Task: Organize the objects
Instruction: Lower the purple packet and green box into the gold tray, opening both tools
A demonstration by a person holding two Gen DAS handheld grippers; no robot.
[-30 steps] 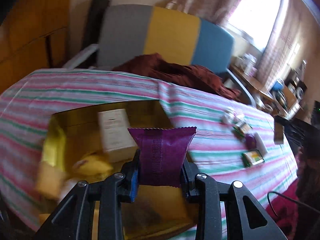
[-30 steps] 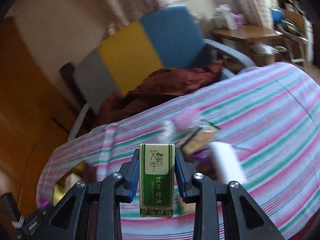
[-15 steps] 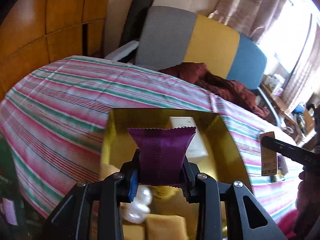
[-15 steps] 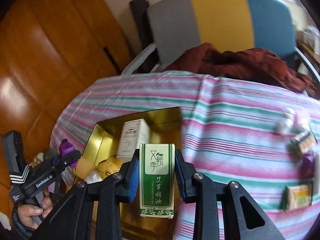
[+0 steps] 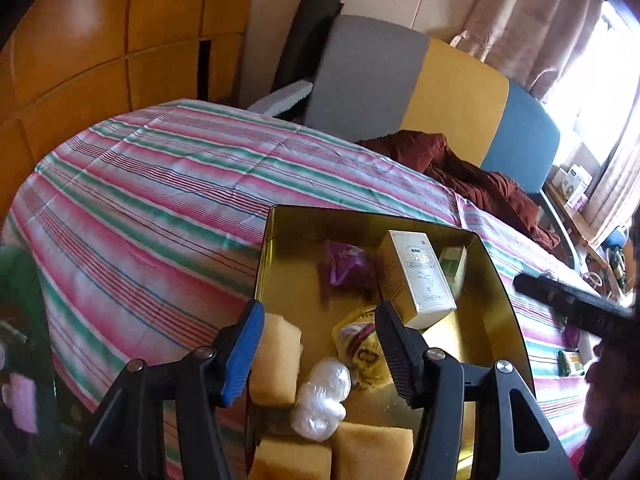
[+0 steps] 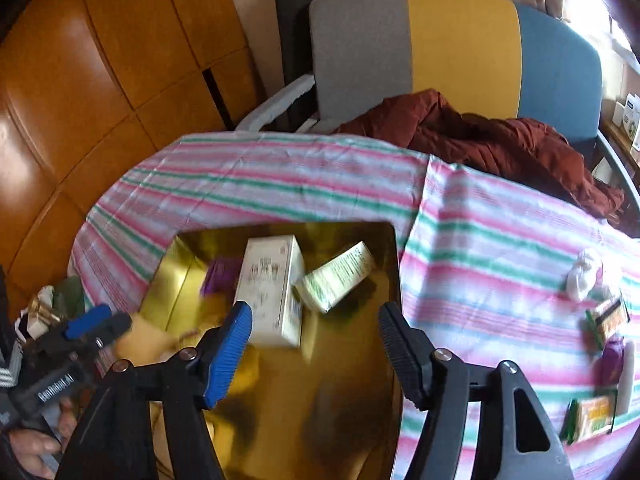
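An open gold tin (image 5: 262,256) (image 6: 360,380) lies on the striped tablecloth. Inside lie a purple sachet (image 5: 346,266) (image 6: 222,276), a cream box (image 5: 416,280) (image 6: 272,292) and a green box (image 5: 454,266) (image 6: 338,280), the green one tilted on its side. My left gripper (image 5: 320,344) hovers over the tin's near end, its jaws opening with nothing between them. My right gripper (image 6: 314,344) hangs above the tin too, jaws opening and empty. Each gripper appears at the edge of the other's view, the left gripper (image 6: 92,328) and the right gripper (image 5: 568,300).
The tin also holds yellow sponges (image 5: 276,360), a yellow packet (image 5: 360,344) and a white wrapped lump (image 5: 320,400). Several small packets (image 6: 608,316) and a white wad (image 6: 584,276) lie on the cloth at the right. A chair (image 6: 460,48) with a red garment (image 6: 500,140) stands behind.
Both grippers came over the tin and let go: the purple sachet has left the left jaws and the green box the right jaws. Both now lie in the tin.
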